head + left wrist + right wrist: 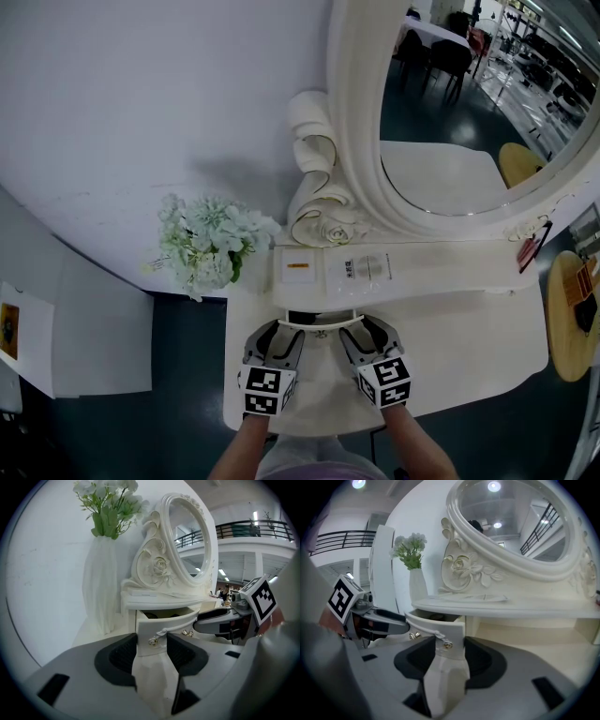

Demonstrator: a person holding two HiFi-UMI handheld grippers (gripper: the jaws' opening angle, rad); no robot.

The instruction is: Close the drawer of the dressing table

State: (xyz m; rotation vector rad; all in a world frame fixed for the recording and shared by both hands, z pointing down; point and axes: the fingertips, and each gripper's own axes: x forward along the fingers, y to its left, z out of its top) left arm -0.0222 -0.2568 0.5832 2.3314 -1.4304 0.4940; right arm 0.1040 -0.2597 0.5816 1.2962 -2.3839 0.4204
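The white dressing table's drawer (319, 322) stands pulled out under the mirror shelf. Its curved front (176, 619) (437, 624) carries a white handle with brass knobs (153, 641) (447, 643). My left gripper (281, 330) (151, 641) sits at the front's left end and my right gripper (361, 328) (449, 644) at its right end. Both have their jaws partly apart, with an end of the drawer front showing in the gap at the fingertips. I cannot tell whether the tips touch it. Each gripper view also shows the other gripper: the right gripper (225, 620) and the left gripper (379, 618).
A large oval mirror (450, 112) in a carved white frame rises behind the drawer. A white vase of flowers (211, 244) stands at the table's left end. Two small boxes (298, 267) lie on the shelf. The tabletop (459, 347) stretches right; a round wooden piece (572, 319) stands beyond it.
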